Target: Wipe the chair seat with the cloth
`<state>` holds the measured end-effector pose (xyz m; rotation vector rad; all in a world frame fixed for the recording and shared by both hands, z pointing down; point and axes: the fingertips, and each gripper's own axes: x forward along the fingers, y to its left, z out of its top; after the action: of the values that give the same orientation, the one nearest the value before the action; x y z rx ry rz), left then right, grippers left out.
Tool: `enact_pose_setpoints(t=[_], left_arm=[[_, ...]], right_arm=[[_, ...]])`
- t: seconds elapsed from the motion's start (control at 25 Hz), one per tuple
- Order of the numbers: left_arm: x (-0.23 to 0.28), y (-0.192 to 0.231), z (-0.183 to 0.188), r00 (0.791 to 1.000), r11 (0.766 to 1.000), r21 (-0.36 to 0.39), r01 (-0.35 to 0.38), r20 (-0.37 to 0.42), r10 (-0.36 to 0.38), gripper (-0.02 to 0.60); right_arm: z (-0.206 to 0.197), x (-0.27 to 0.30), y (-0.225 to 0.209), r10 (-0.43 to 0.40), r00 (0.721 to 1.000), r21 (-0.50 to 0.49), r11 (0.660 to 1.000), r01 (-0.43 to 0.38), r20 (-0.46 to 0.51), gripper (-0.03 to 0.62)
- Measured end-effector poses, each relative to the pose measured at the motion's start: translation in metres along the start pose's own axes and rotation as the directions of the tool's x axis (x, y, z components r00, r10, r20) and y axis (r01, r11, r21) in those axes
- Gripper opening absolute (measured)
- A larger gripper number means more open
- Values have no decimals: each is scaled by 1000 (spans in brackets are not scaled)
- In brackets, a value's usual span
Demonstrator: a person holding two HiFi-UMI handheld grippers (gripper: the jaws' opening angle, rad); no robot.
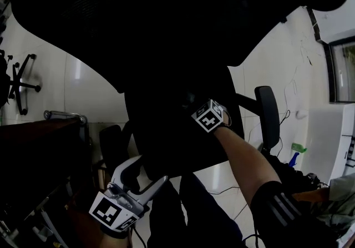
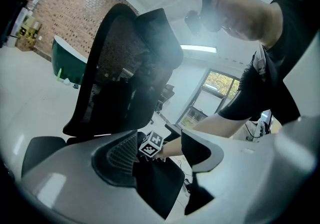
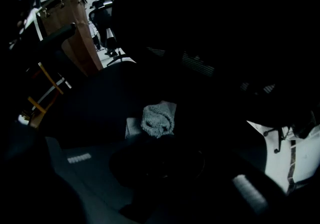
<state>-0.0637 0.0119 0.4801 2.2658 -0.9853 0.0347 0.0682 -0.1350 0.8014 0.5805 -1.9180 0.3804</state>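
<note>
Glossy white floor tiles surround a black office chair whose backrest fills the top of the head view. Over the dark chair seat sits the right gripper. Its own dim view shows a bunched grey cloth at the tips of its fingers, which appear closed on it, against the seat. The head view hides that cloth entirely. Low at the left, the left gripper hangs clear of the chair, and its own view shows the fingers wide apart and empty. With nothing steadying the chair, a firm stroke could swivel it or drag the small pinch of cloth loose.
</note>
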Motion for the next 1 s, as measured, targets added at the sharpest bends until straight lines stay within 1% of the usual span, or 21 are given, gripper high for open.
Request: enact_pose_setpoints(t=[0.12,0.2,0.24,0.28,0.32,0.4,0.48,0.56,0.64,0.68,0.76,0.84,0.92,1.0], left_arm=[[-1,0,-1,1000,1000,1,12,-7,-12,298],[-3,-1,-4,1000,1000,1,18,-15,-18,298],[-4,-2,-6,1000,1000,-1,22,-18,-22,298],[-5,-3,-7,999,1000,-2,25,-21,-25,298],[-6,-4,-7,999,1000,-2,27,-23,-27,298],[-8,-4,-7,999,1000,-2,28,-29,-28,298],[-9,-5,-7,999,1000,-1,28,-35,-28,298],[-9,-7,-6,999,1000,4,31,-40,-31,298],[-9,-6,-4,999,999,10,30,-39,-30,298],[-9,-6,-3,999,1000,11,29,-36,-29,298],[-9,-5,-4,999,1000,10,28,-32,-28,298],[-12,-4,-9,999,1000,6,29,-36,-29,298],[-16,-5,-13,999,1000,5,30,-41,-30,298],[-20,-6,-15,999,1000,5,31,-37,-31,298]], right_arm=[[-37,-26,-50,-108,993,36,993,110,-54,29],[-43,-38,-69,-158,985,60,985,162,-68,29],[-41,-41,-70,-165,984,61,984,169,-62,29],[-33,-42,-63,-151,988,51,987,153,-40,29],[-20,-42,-48,-119,993,35,992,119,-8,29],[12,-37,-1,-27,998,-14,1000,28,59,29],[44,-26,61,78,992,-72,995,-71,104,29],[65,-10,121,167,979,-116,981,-153,118,29],[79,3,164,223,968,-128,970,-207,118,29],[82,8,175,232,966,-116,969,-219,115,29],[81,13,179,231,966,-79,972,-223,119,29],[68,13,168,218,969,-74,975,-210,113,29],[41,9,145,180,981,-113,979,-172,68,29],[4,1,110,127,992,-129,984,-124,17,29]])
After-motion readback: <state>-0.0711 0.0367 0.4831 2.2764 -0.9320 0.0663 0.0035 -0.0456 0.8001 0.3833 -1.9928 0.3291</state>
